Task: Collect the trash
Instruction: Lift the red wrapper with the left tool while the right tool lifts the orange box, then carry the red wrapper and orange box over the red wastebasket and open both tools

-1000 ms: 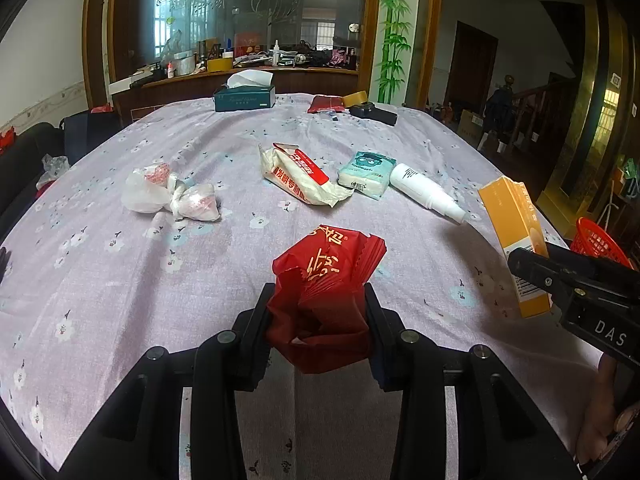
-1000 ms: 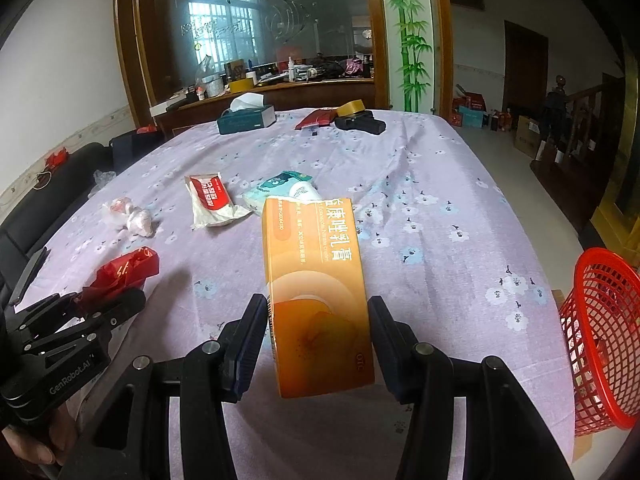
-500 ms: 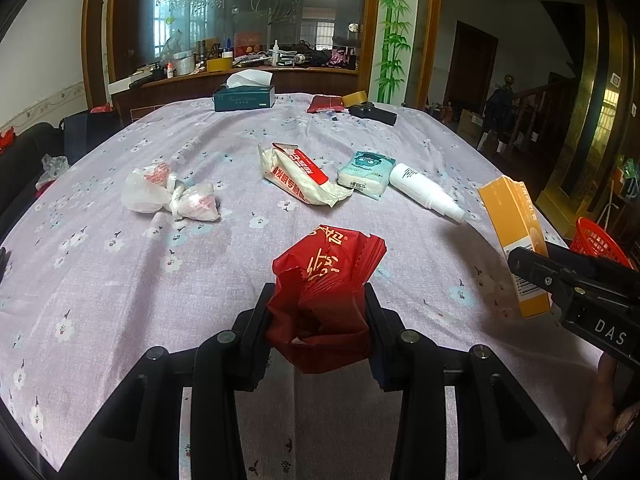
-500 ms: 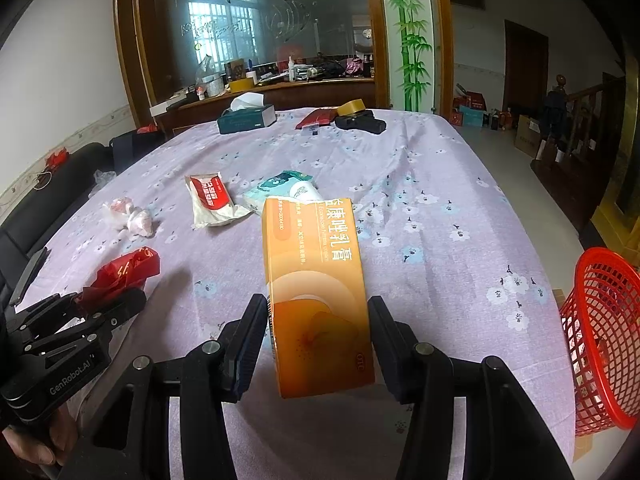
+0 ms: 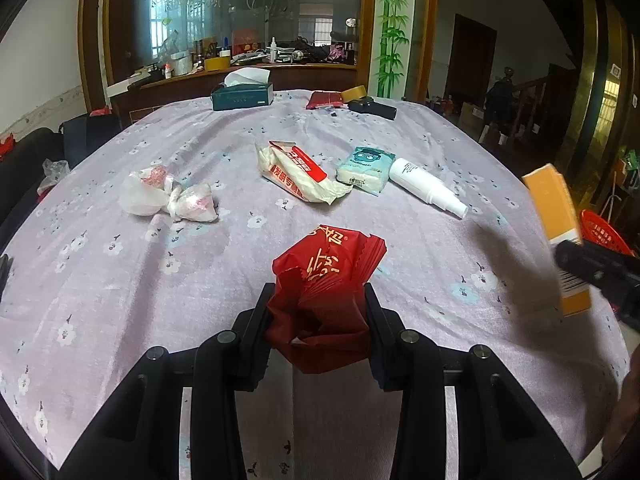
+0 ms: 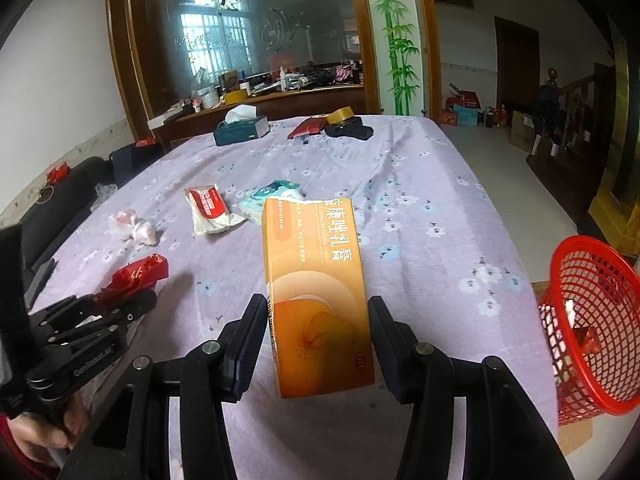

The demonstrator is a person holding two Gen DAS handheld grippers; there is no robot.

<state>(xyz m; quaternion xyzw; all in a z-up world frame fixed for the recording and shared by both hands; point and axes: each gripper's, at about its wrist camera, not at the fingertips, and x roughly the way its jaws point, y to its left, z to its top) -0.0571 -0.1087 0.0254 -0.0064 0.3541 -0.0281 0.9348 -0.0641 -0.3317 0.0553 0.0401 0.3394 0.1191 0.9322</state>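
Fingers (image 6: 256,332) around orange box (image 6: 320,296)

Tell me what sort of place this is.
Probably a lived-in home, a dining or living room: a table under a flowered purple cloth, a cluttered wooden sideboard, and a wooden stair rail beyond.

Soft window daylight, fisheye-warped edges, right side motion-blurred.

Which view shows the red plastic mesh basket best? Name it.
The right wrist view: the red plastic mesh basket shows its rim, wall and inside. The left wrist view shows only a sliver behind the orange cardboard box.
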